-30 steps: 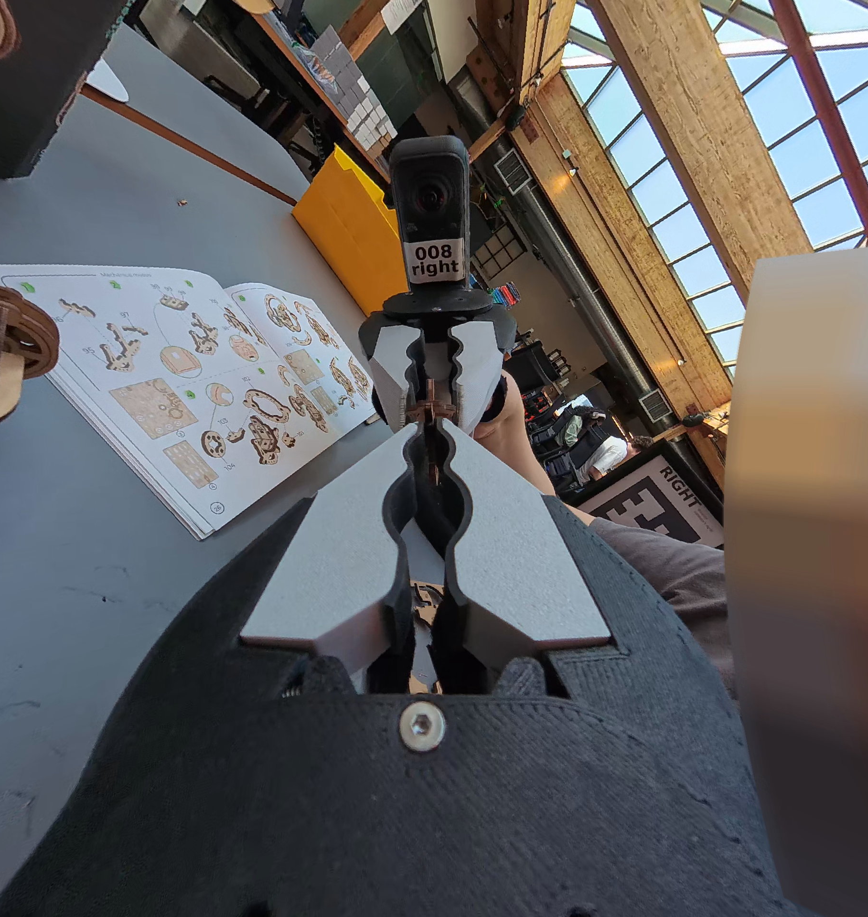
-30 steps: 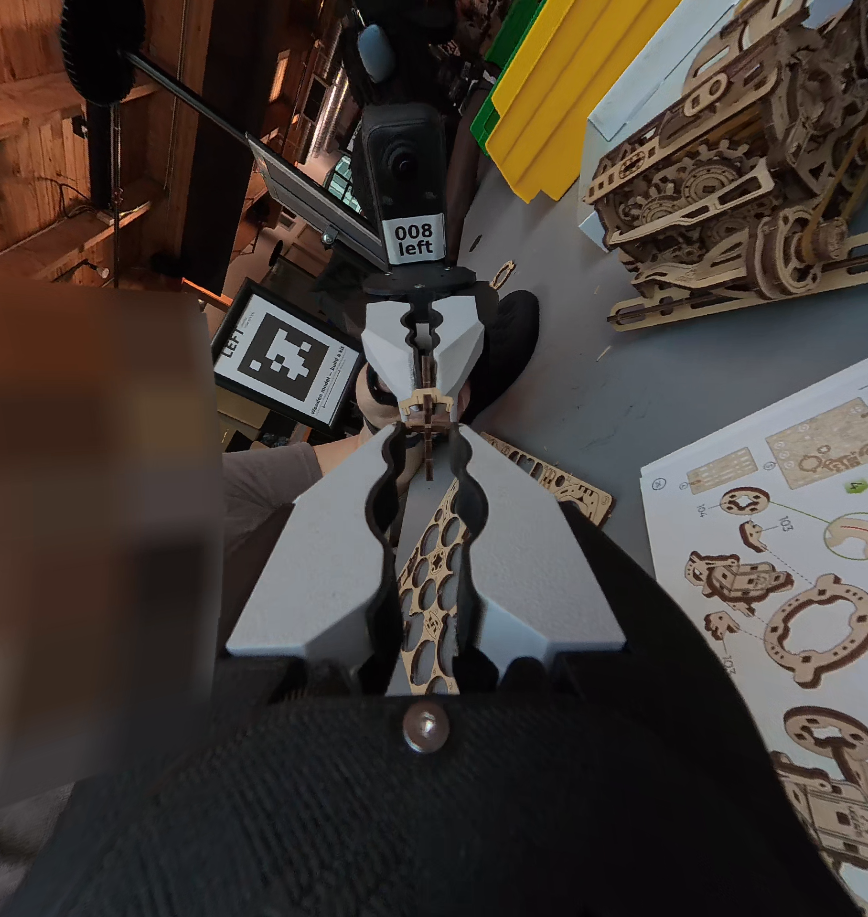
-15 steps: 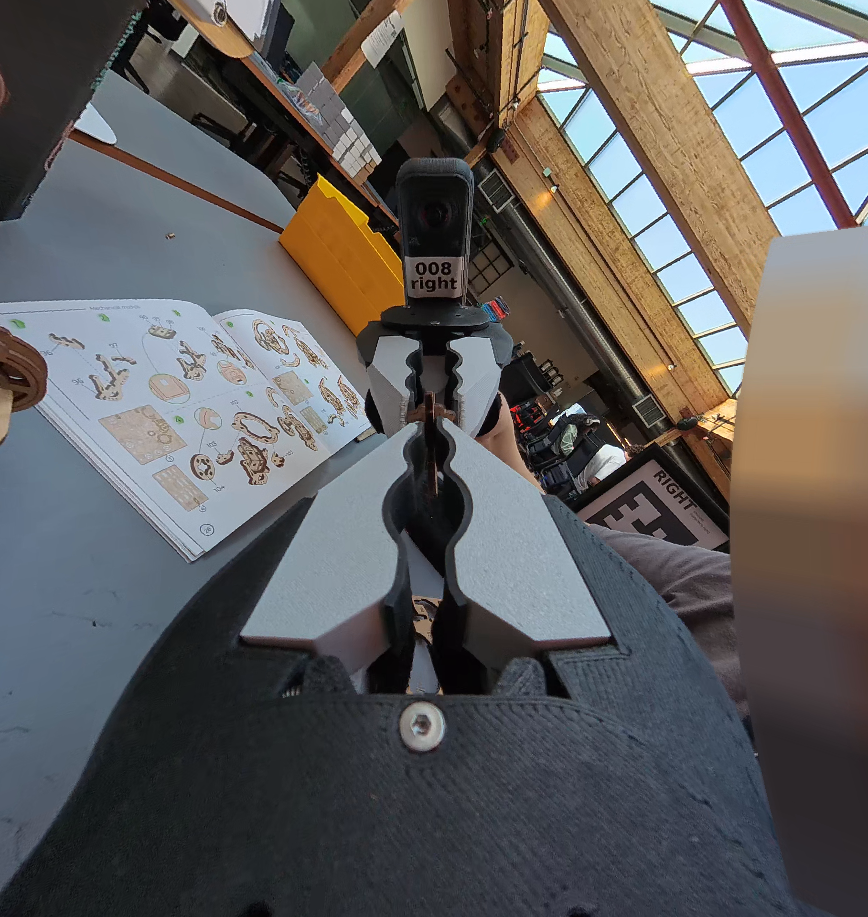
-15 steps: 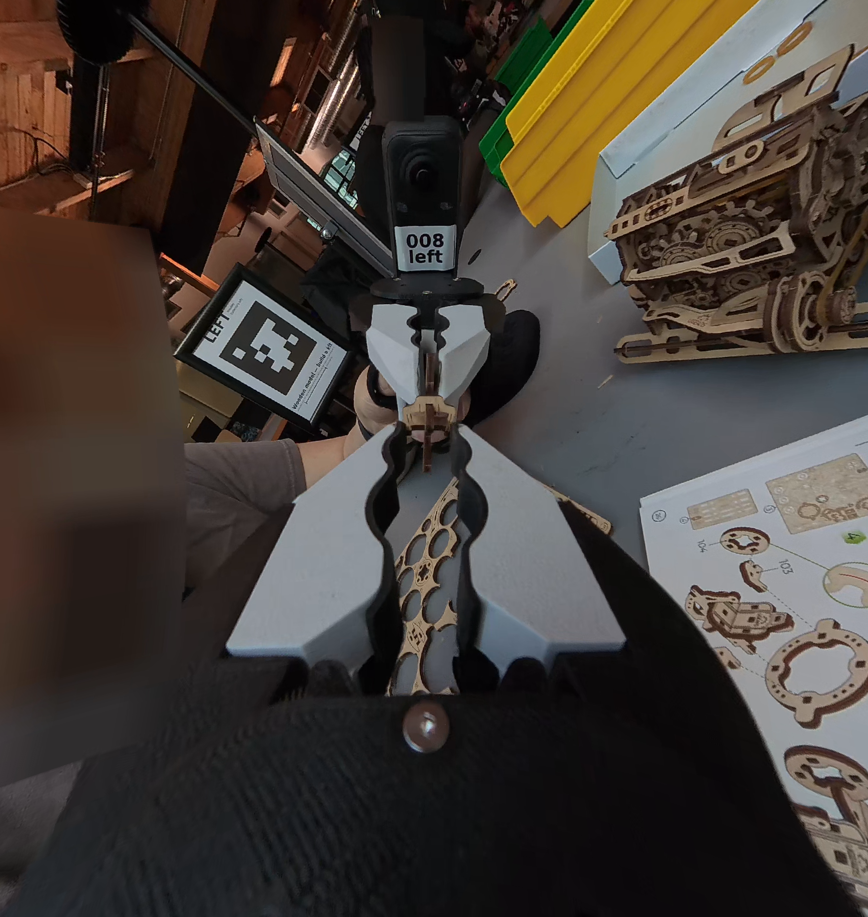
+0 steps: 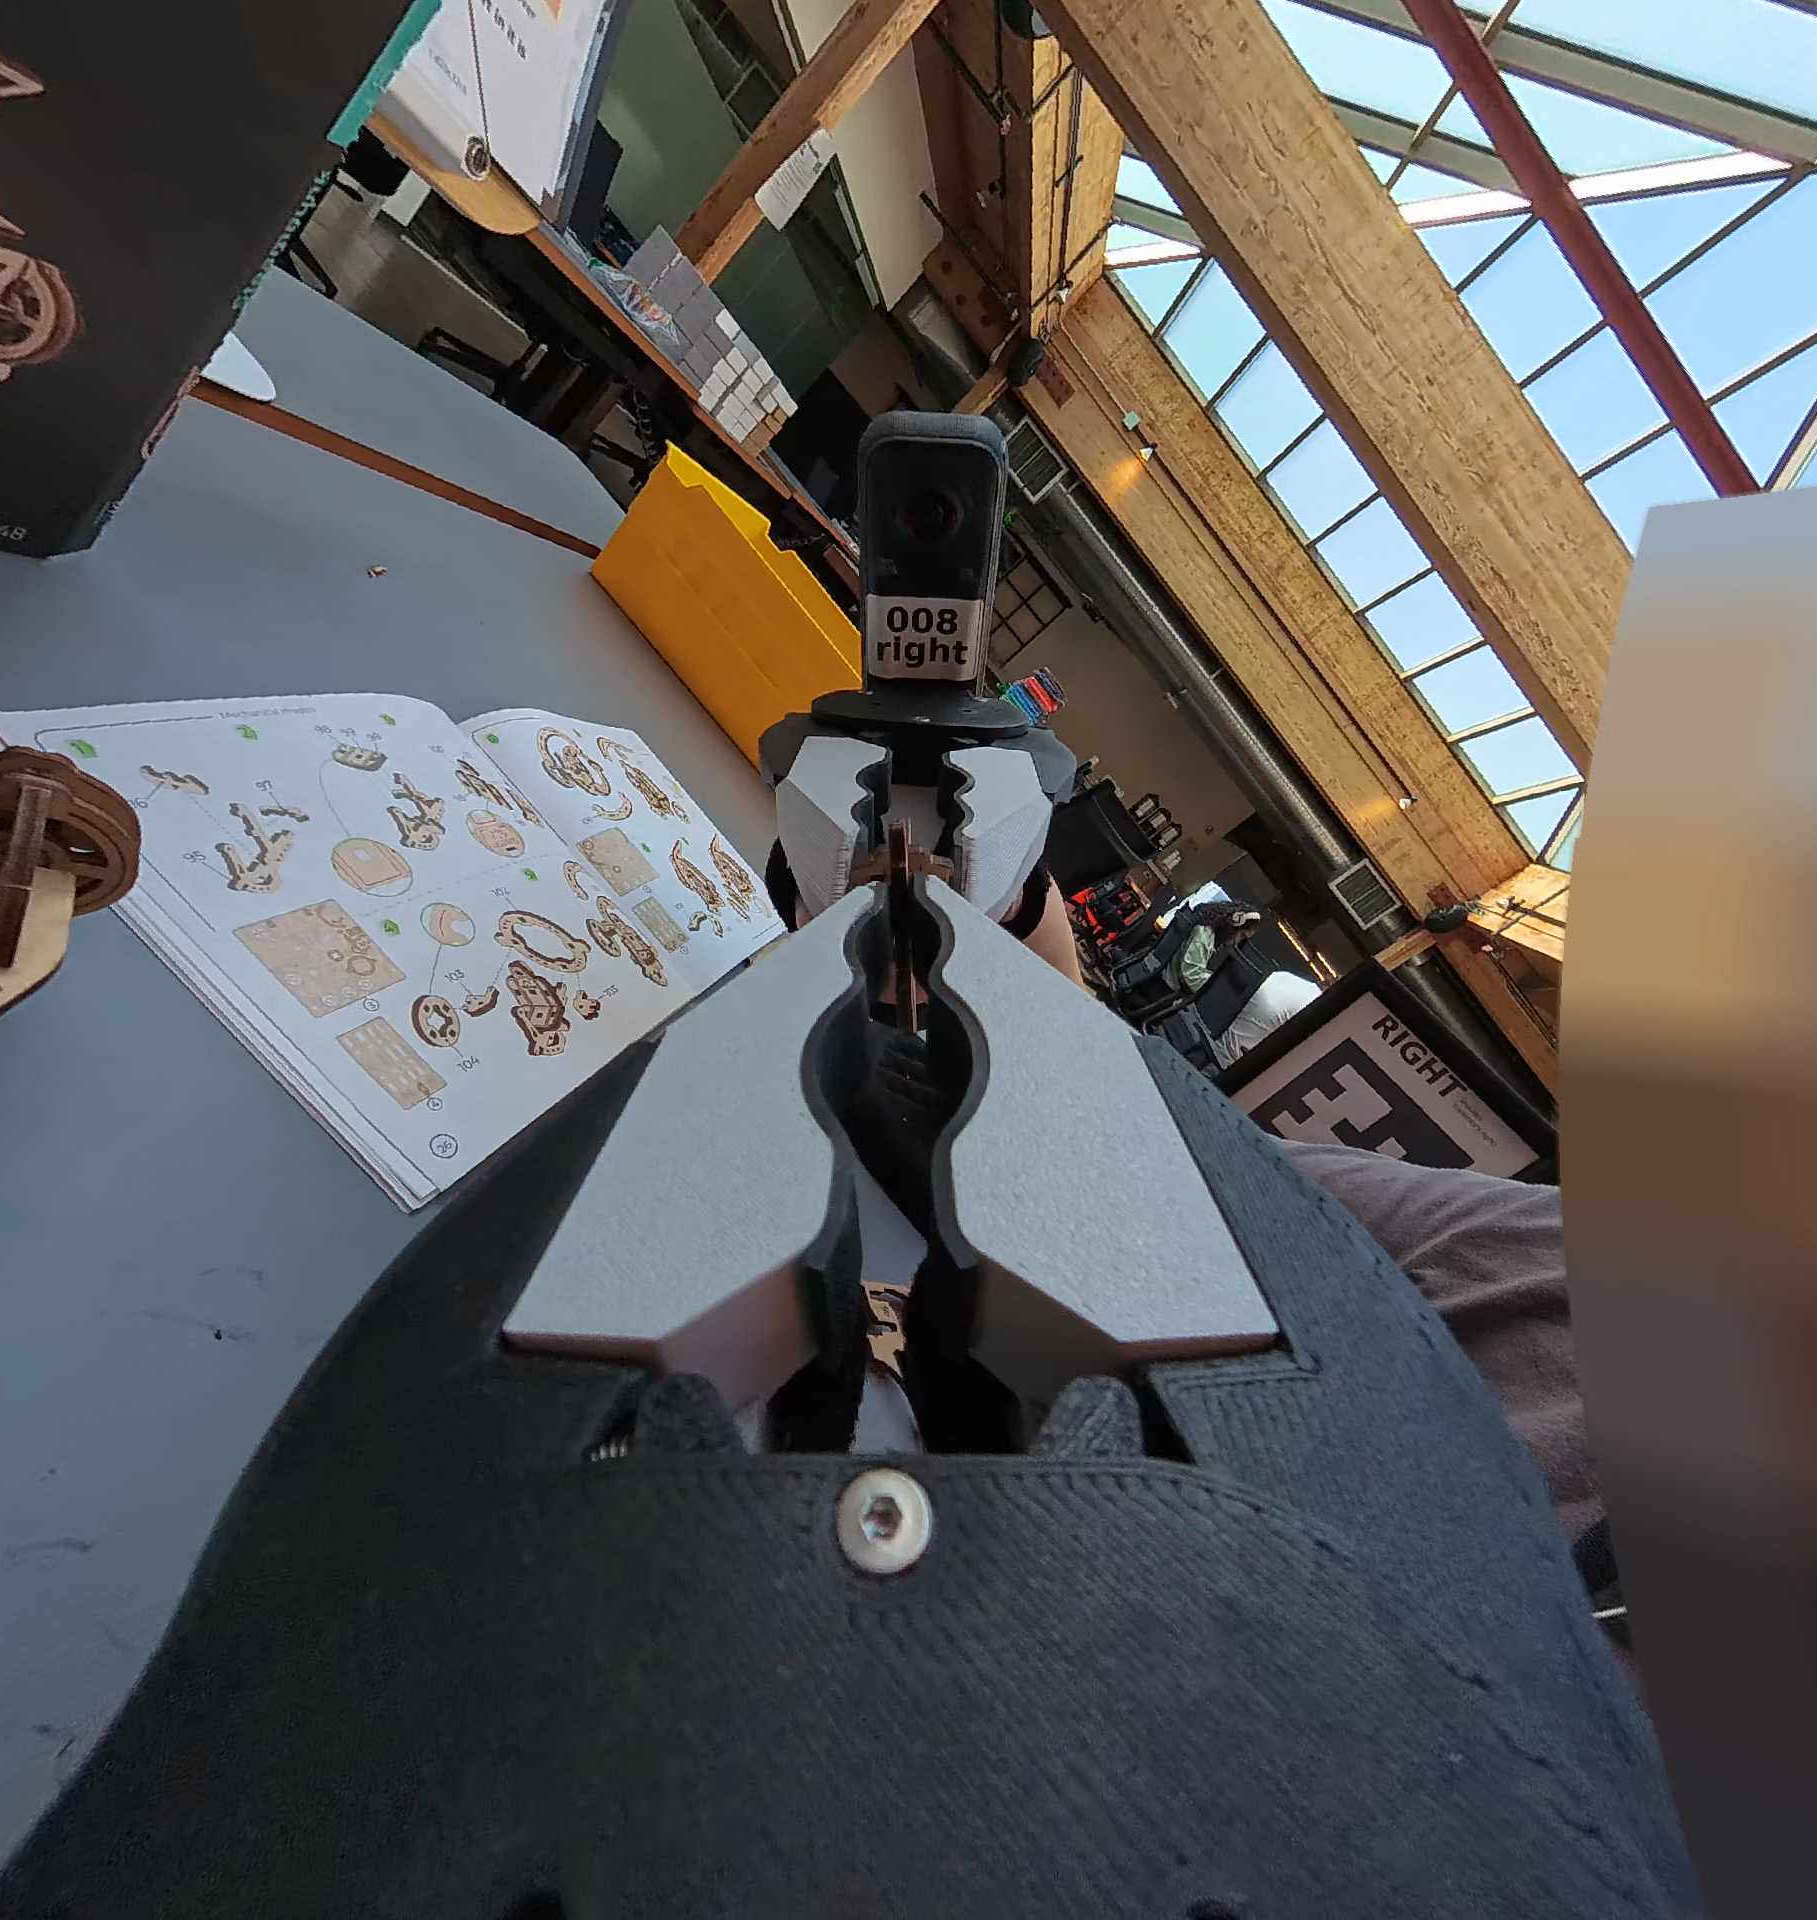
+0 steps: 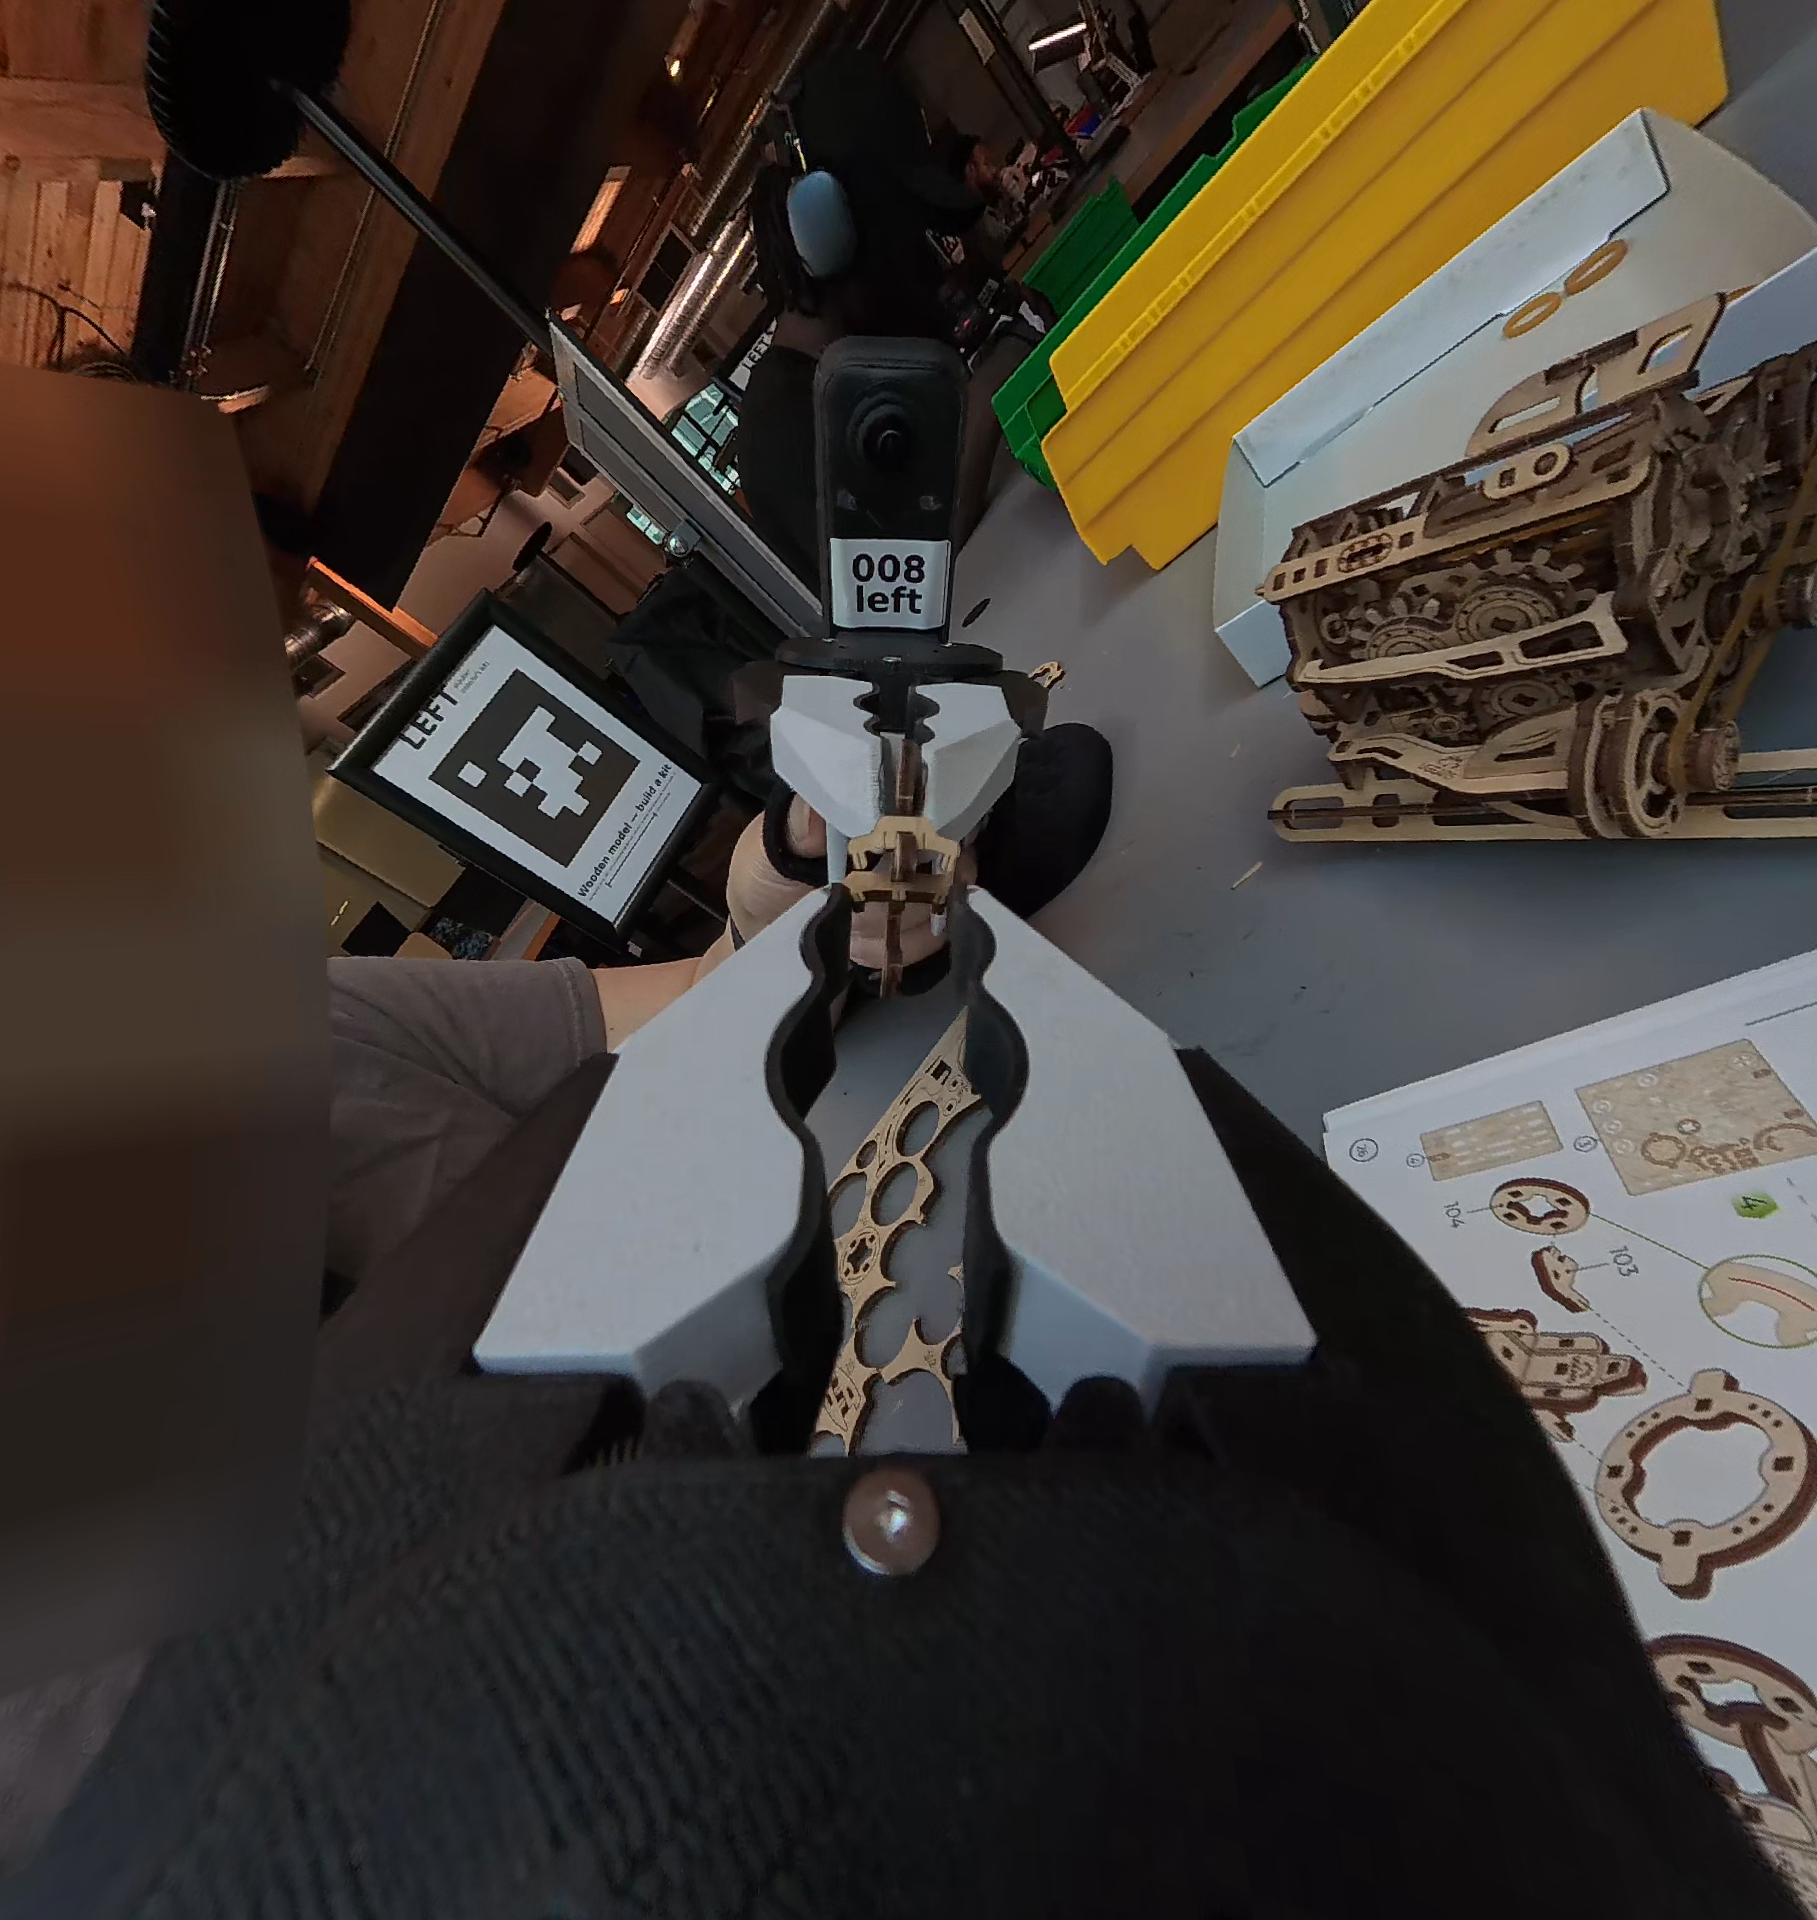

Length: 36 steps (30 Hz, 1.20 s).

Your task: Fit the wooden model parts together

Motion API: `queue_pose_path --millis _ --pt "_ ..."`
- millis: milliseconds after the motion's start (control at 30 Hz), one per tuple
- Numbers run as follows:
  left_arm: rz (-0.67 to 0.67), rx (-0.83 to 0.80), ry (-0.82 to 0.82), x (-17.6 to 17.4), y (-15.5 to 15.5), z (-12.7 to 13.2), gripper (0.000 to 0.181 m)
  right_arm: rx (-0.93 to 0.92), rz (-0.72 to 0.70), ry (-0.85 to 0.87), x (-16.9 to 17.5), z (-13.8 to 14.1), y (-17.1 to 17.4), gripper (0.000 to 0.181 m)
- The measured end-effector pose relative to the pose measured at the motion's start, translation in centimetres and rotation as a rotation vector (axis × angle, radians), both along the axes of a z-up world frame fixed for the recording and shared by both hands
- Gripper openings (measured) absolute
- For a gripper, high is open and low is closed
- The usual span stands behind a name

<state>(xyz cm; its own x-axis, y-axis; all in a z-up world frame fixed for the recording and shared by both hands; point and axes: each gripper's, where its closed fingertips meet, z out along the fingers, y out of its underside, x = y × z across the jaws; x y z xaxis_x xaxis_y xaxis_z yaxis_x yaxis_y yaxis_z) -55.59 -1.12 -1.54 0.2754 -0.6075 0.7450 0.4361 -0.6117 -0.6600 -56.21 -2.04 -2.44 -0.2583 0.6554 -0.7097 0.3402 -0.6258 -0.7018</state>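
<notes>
My two grippers meet tip to tip above the grey table. In the left wrist view, my left gripper (image 5: pixel 899 891) is shut on a thin wooden part (image 5: pixel 899 940) seen edge-on. The right gripper (image 5: pixel 904 831) faces it, shut on a small wooden part (image 5: pixel 902 860). In the right wrist view, my right gripper (image 6: pixel 896 906) is shut on a small slotted wooden part (image 6: pixel 888 891). The left gripper (image 6: pixel 899 800) faces it and holds a claw-shaped wooden part (image 6: pixel 904 842). The two parts touch between the tips. How far they interlock is hidden.
An open instruction booklet (image 5: pixel 395 894) (image 6: pixel 1662 1247) lies on the table. An assembled wooden model (image 6: pixel 1569 644) stands in a white box lid. Yellow bins (image 6: pixel 1351 260) (image 5: pixel 717 613) are behind. A punched wooden sheet (image 6: pixel 904 1195) lies under my right gripper. A black box (image 5: pixel 104 260) stands far left. Left and right tips are no more than a few centimetres apart.
Both grippers stay shut and tip to tip on the wooden parts. Both have tilted a little, so the table and background have shifted in each view.
</notes>
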Motion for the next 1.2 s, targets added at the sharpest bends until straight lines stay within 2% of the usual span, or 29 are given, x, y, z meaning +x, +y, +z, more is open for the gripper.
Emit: queue_pose_path --millis 67,333,667,767,1033,1133,1200 --pt "0.006 0.003 -0.004 -0.1 0.1 0.1 0.000 0.015 -0.012 -0.003 0.0 0.0 0.2 0.022" --pt "0.010 0.026 -0.004 -0.1 0.0 0.4 0.000 0.031 -0.021 0.004 -0.1 0.1 0.2 0.021" --pt "0.090 0.134 -0.004 -1.2 -0.1 2.2 0.000 0.156 -0.102 0.116 0.5 2.7 1.3 0.025" --pt "0.116 0.182 -0.032 -1.7 -0.3 3.3 0.000 0.299 -0.154 0.177 0.9 4.4 1.4 0.027" --pt "0.229 0.318 -0.168 -3.7 -0.9 7.7 0.000 0.864 -0.324 0.225 1.9 9.9 -0.5 0.033" --pt "0.270 0.384 -0.181 -3.9 -0.9 10.3 0.000 1.028 -0.372 0.246 1.9 12.8 -2.0 0.035" --pt "0.306 0.447 -0.223 -4.4 -1.2 13.1 0.000 1.152 -0.412 0.260 1.8 14.8 -2.8 0.035"
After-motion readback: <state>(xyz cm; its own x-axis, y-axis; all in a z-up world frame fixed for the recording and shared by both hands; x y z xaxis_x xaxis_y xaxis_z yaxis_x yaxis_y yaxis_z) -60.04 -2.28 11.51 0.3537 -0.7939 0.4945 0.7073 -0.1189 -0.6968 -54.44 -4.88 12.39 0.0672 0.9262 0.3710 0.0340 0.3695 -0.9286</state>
